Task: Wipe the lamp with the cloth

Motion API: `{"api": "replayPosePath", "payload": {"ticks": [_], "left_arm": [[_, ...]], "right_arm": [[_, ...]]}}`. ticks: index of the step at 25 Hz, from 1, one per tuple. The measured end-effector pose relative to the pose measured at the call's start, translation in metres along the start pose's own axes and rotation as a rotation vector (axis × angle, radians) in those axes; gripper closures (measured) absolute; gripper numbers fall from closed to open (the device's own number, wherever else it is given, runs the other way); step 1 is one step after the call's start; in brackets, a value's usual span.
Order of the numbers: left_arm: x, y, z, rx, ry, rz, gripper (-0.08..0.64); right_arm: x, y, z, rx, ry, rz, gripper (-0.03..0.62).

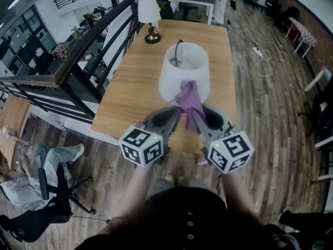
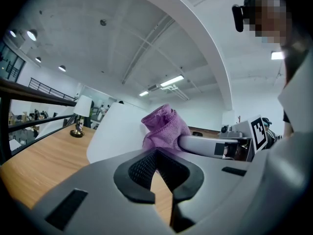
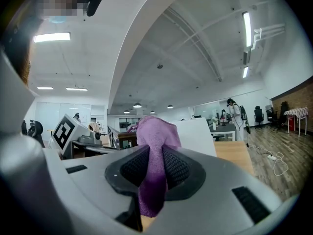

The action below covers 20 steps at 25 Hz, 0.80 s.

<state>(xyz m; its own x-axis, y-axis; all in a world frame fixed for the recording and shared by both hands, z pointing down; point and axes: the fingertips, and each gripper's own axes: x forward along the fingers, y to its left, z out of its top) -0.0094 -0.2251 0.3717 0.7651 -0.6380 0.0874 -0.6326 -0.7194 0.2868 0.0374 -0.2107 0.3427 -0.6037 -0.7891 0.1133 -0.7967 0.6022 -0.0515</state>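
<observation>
Your right gripper (image 1: 193, 116) is pinched tight on the soft purple cloth (image 1: 188, 99). Your left gripper (image 1: 175, 116) is almost closed, its tips right by the cloth. The cloth rests on the big white lamp shade (image 1: 183, 69) on the long wooden table (image 1: 130, 90). A small white lamp (image 1: 149, 14) stands farther back.

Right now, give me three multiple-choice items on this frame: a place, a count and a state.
1. Where is the cloth? A. on the floor B. over the railing C. at the near side of the large lampshade
2. How many white lampshades stand on the table? A. one B. two C. four
3. The right gripper is: A. shut on the cloth B. open, empty C. shut on a cable
C, the head view shows it at the shade; B, the large one plus the small lamp at the far end; A, purple fabric sits pinched between its pads.
</observation>
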Motion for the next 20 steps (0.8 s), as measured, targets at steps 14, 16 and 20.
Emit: {"api": "replayPosePath", "payload": {"ticks": [14,16,20], "left_arm": [[0.0023,-0.0027,0.0013,-0.01,-0.003,-0.007,0.549],[0.003,-0.0028,0.0007,-0.016,-0.006,-0.011,0.551],[0.0041,-0.0013,0.0008,-0.019,-0.005,-0.015,0.549]], "right_arm": [[0.0028,0.0006,-0.0052,0.015,0.007,0.017,0.515],[0.0032,-0.0006,-0.0062,0.017,0.008,0.018,0.515],[0.0042,-0.0026,-0.0088,0.023,0.011,0.015,0.515]]}}
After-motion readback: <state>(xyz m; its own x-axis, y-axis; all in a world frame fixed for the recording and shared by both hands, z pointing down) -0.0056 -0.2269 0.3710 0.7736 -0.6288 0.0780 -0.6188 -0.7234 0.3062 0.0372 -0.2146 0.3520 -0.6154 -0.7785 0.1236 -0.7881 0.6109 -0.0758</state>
